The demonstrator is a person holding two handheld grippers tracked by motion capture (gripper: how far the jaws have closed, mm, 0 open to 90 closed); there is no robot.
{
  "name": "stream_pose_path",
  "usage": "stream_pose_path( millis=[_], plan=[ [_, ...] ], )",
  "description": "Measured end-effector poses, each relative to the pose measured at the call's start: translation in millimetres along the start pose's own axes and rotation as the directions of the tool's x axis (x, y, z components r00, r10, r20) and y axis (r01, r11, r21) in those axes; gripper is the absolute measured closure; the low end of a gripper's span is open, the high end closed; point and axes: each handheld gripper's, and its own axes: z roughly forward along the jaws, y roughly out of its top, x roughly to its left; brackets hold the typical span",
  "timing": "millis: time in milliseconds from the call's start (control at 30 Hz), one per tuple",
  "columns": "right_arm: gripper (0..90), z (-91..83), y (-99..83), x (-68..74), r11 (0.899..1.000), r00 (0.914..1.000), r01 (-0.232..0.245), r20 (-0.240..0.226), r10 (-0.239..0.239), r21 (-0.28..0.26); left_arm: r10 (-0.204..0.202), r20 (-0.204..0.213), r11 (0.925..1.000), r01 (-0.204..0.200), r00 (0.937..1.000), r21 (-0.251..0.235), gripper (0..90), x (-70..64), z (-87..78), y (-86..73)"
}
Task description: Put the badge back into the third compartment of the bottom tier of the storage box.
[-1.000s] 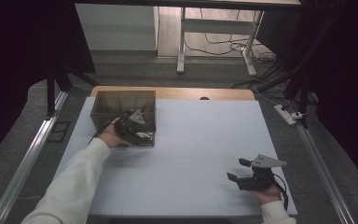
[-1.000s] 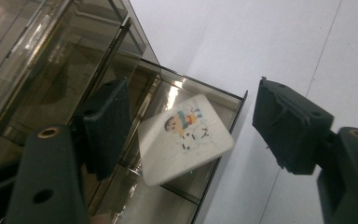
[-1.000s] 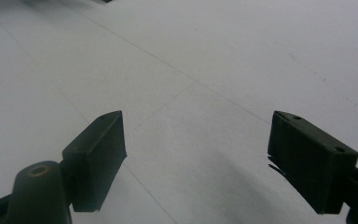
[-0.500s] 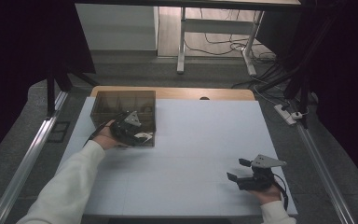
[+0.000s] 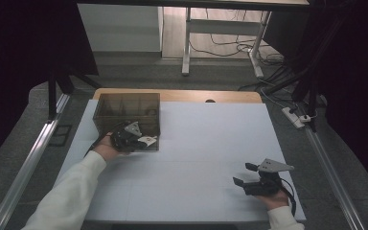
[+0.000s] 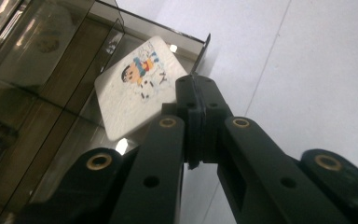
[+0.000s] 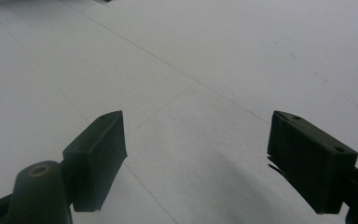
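The left gripper (image 6: 196, 88) has its jaws pressed together on the edge of a small white card (image 6: 137, 88), holding it tilted over the near corner of the smoky clear organizer box (image 5: 127, 112) at the worktop's (image 5: 211, 143) far left. To seat it well, I'd lower it squarely into one compartment before letting go. The card is thin, round-cornered, with what looks like a cartoon child printed on it. The right gripper (image 5: 249, 177) rests near the front right, jaws spread and empty
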Motion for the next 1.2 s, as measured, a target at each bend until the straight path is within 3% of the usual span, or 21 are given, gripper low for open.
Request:
stream_pose_path(
  millis=[400,700,1033,1200],
  plan=[
    [19.1,-0.5,0.2,0.3,1.0,1.0,0.002,-0.001,-0.002,-0.001,-0.018,-0.001,0.9998,0.018,0.9998,-0.012,88.2,-2.2,12.0,11.4],
    [19.1,-0.7,0.0,-0.2,1.0,1.0,0.0,-0.003,0.0,-0.009,-0.022,0.007,0.9983,0.022,0.9997,-0.054,88.1,-6.5,4.0,12.4],
    [19.2,-2.5,-0.7,-0.2,1.0,1.0,-0.004,-0.007,0.004,-0.015,-0.091,-0.003,0.9843,0.09,0.9958,-0.152,88.1,-30.5,-18.3,0.3],
    [19.2,-3.4,-0.5,0.2,1.0,1.0,-0.004,-0.006,0.004,-0.022,-0.154,-0.004,0.9667,0.15,0.988,-0.207,79.4,-40.8,-31.6,-11.9]
  ],
)
